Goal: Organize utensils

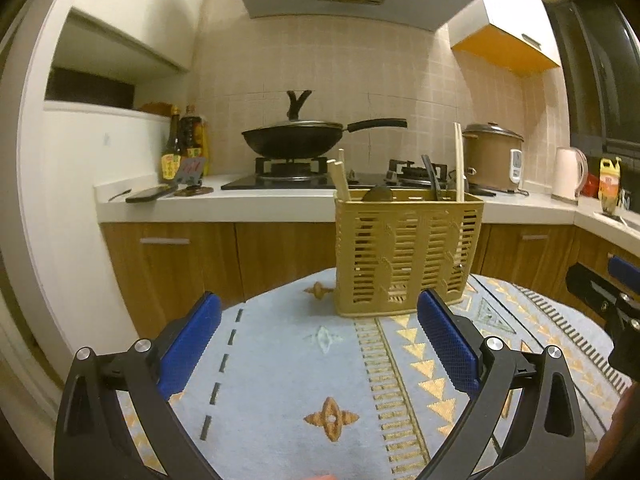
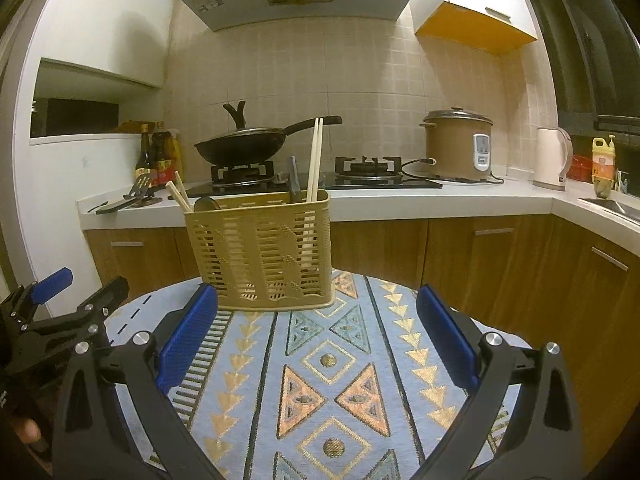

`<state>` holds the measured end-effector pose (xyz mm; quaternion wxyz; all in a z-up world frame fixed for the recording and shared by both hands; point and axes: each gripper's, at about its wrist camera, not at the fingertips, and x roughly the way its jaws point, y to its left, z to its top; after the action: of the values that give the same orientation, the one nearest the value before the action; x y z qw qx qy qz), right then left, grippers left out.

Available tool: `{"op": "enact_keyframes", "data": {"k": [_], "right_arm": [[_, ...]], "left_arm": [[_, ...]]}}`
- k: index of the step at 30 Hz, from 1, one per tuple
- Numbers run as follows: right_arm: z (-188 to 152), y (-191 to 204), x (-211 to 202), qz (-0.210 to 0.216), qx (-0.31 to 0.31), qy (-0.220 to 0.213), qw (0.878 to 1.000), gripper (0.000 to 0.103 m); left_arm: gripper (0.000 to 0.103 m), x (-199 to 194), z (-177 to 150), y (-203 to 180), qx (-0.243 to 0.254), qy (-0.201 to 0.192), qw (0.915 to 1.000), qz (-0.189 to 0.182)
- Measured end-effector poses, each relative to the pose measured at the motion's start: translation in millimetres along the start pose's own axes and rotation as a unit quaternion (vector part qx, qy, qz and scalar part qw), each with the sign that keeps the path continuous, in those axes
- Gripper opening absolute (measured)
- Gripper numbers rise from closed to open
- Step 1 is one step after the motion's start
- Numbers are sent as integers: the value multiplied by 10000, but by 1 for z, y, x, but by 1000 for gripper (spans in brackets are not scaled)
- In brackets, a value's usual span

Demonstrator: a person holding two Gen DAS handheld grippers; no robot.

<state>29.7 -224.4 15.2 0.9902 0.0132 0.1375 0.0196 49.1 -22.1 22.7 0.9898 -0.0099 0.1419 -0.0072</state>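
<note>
A tan slotted plastic utensil basket (image 2: 262,250) stands upright at the far edge of a round table covered by a blue patterned cloth (image 2: 332,364). It holds a pale chopstick pair (image 2: 314,160) upright at its right end, two more chopsticks (image 2: 179,196) leaning out at its left end, and dark utensil handles (image 2: 295,180) between them. The left gripper (image 1: 320,340) and right gripper (image 2: 318,334) hover over the cloth just short of the basket, both with jaws wide apart and holding nothing.
</note>
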Motion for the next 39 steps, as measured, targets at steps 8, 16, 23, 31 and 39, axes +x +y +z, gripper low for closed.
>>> {"op": "enact_keyframes", "data": {"k": [8,16,23,31,39], "right_arm": [[-2,-1,3,1,23,102,9999,95],[-3,5,3,-26,-97,100,9999,95],[-3,4,3,-42,-74,106,9999,95],[-4,5,2,-72,-99,96,9999,95],[-5,9,-1,-123,-190,58,9997,95]], "left_arm": [[95,3,-2,0,15,99,9999,-8],[95,4,-3,-3,104,153,9998,36],[95,0,-4,-3,108,56,9999,70],[95,-1,-4,-4,122,27,9999,83],[95,-3,-4,-8,276,-33,9995,123]]}}
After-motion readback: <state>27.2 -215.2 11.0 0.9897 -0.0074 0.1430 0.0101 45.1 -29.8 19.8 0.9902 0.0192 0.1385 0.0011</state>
